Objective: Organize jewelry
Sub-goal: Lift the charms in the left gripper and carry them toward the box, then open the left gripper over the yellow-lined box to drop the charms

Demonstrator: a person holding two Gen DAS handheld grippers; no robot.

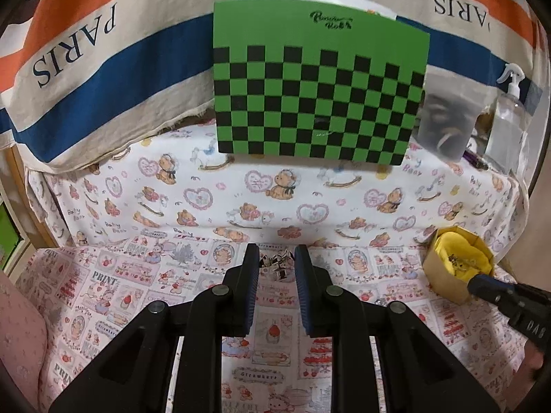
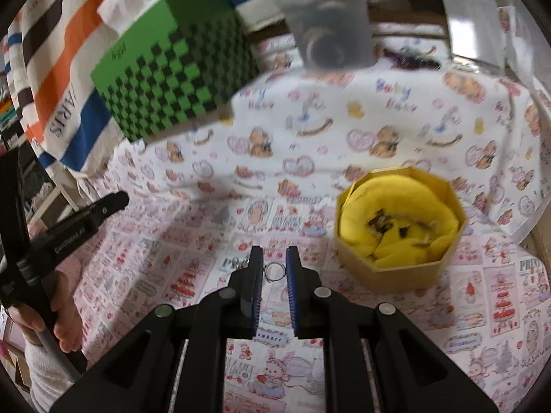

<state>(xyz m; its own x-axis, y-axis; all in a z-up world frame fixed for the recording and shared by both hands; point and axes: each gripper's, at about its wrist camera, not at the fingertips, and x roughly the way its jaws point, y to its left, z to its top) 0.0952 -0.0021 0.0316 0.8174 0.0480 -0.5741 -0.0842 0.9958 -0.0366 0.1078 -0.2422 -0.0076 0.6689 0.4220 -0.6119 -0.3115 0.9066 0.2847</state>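
The surface is draped in a cartoon-print cloth, bears and hearts toward the back and strawberry panels nearer the cameras. At the back stands a green box with a black checker pattern, tissue showing above it. To its right are a cloudy plastic container and a clear pump bottle.

Toward the right of the surface sits the octagonal cardboard box, lined with a bunched yellow cloth. Several small dark and gold pieces of jewelry already lie in that lining, so the sorting appears to be partly done.

The step in hand looks like a carry to the box. The left hand-held gripper has its jaws narrowly parted with a small silvery cluster of jewelry between the tips; whether the pads press on it or it lies on the cloth beyond them cannot be told. The right hand-held gripper likewise stands narrowly apart, with a thin metal ring framed between its tips, seemingly pinched, a short length of chain hanging off the left finger.

The right one is just beside the octagonal box, which lies ahead and to its right. The next move probably calls for bringing the ring over the yellow lining and parting the jaws above a bare patch of it, low enough that the ring settles instead of bouncing out. The left one's cluster would follow, once its hold is sure.
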